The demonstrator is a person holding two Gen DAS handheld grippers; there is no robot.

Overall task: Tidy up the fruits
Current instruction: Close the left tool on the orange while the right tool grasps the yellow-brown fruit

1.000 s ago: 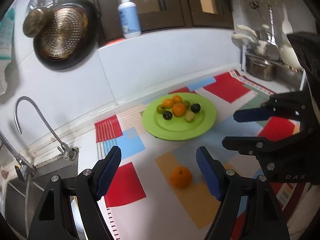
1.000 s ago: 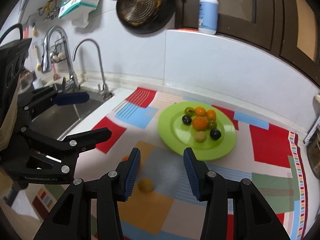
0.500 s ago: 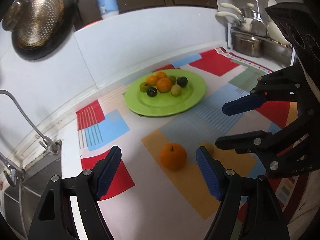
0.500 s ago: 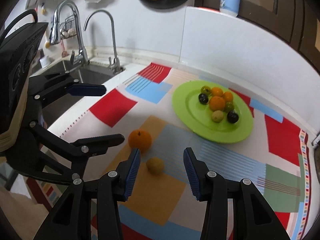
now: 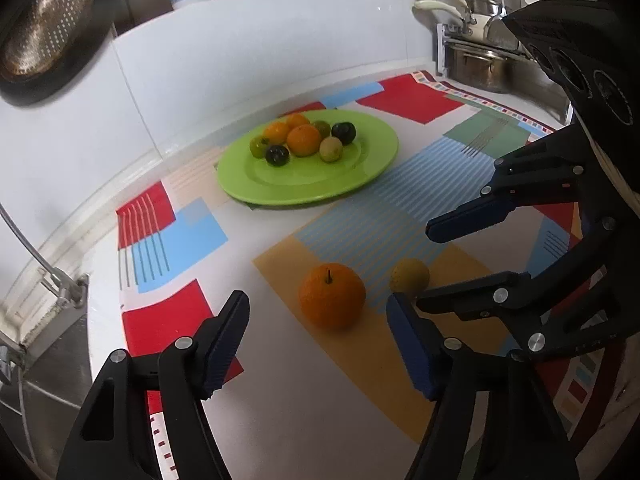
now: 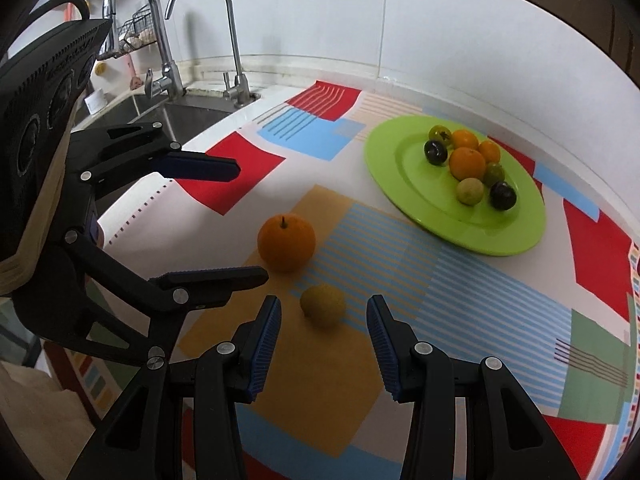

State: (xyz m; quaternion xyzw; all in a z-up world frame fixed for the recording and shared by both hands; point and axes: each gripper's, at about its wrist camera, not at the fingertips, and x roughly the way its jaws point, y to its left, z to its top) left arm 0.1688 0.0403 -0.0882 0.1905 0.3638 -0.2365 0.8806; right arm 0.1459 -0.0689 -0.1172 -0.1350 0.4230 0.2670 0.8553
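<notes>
Two fruits lie loose on the patterned mat, near each other but not touching: an orange with its stalk pointing up, and just beside it a smaller yellowish fruit (too small to name with certainty, perhaps a lime or a small lemon). The green plate stands well apart toward the wall, with a cluster of small oranges, dark plums and greenish fruits already on it.

The left gripper hangs over the orange, which sits ahead of its fingertips and between their lines. Its jaws are closing, yet the pads are not touching the peel. The right gripper lines up on the yellowish fruit with its jaws at a narrower gap, which suits the smaller target. Nothing is gripped there either.

Both fruits look firm and round, so they will likely roll if nudged from one side. The orange's dimpled skin should give fair friction, and it is probably the heavier of the two. The best hold seems to be across the widest part, with the pads low on opposite sides, and a moderate squeeze to avoid bruising.
</notes>
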